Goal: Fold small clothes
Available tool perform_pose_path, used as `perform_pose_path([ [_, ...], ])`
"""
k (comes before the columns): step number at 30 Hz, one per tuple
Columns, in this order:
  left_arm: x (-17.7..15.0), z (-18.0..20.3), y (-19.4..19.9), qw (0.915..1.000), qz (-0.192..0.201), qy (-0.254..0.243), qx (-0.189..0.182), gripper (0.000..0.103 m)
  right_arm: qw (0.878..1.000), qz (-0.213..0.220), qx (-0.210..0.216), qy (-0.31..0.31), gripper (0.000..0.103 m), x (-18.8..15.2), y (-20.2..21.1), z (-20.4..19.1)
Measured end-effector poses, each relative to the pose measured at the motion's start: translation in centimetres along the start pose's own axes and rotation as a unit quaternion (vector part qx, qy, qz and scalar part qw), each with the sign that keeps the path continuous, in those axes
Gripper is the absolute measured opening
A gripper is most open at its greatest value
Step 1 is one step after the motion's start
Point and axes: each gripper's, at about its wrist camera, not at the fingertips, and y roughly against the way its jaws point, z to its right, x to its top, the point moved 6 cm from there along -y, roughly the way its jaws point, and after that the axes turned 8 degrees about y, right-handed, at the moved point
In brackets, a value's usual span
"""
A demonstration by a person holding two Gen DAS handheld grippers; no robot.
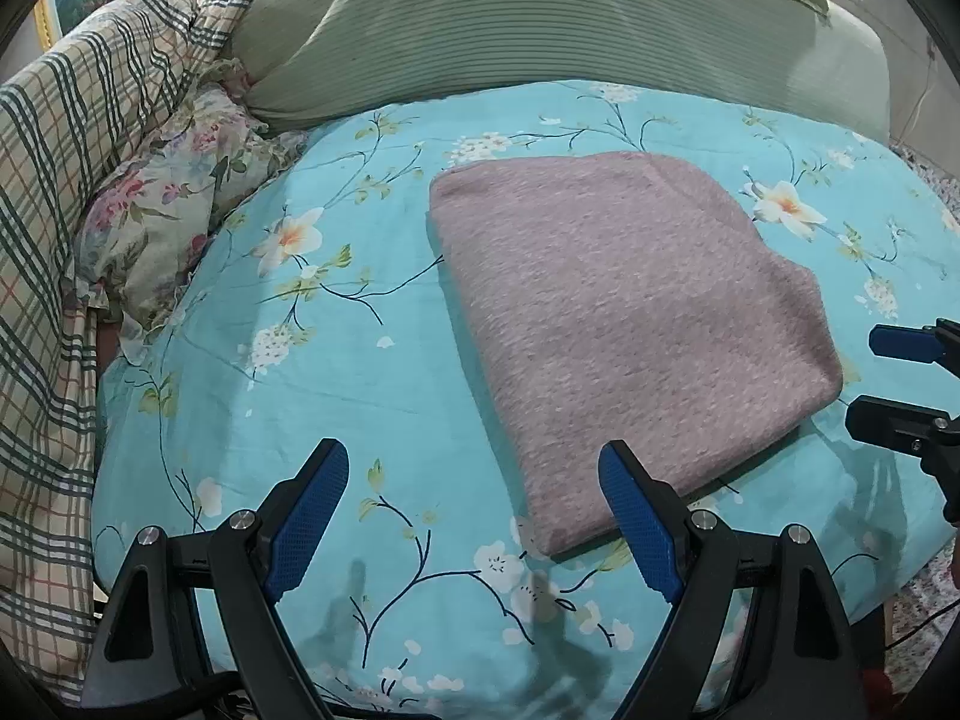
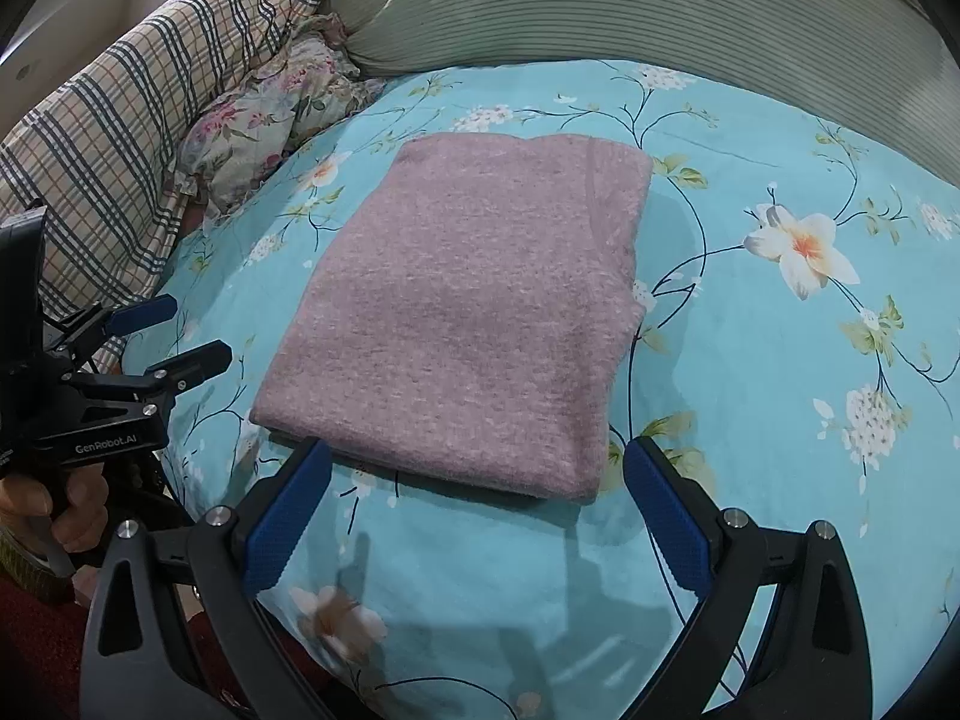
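A pink knitted garment [image 1: 624,312] lies folded into a flat rectangle on the turquoise floral bedsheet [image 1: 336,372]; it also shows in the right wrist view [image 2: 468,312]. My left gripper [image 1: 474,480] is open and empty, just short of the garment's near left corner. My right gripper [image 2: 477,471] is open and empty at the garment's near edge, its jaws wider than that edge's end. The right gripper also shows at the right edge of the left wrist view [image 1: 882,378], and the left gripper at the left of the right wrist view [image 2: 192,330].
A green striped pillow [image 1: 480,30] lies behind the garment. A plaid quilt [image 1: 78,168] and a floral pillow [image 1: 174,204] are bunched at the left. The sheet [image 2: 780,360] spreads to the right of the garment.
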Motion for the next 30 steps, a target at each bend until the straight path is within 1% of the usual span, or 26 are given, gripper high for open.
perform_pose_path([
  [14, 0.6, 0.2, 0.0, 1.0000, 0.003, 0.000, -0.002, 0.086, 1.000, 0.008, -0.001, 0.009, 0.098, 1.1, 0.2, -0.9],
  [30, 0.7, 0.4, 0.5, 1.0000, 0.006, 0.004, -0.005, 0.086, 1.000, 0.008, -0.001, 0.009, 0.098, 0.8, 0.4, -0.4],
])
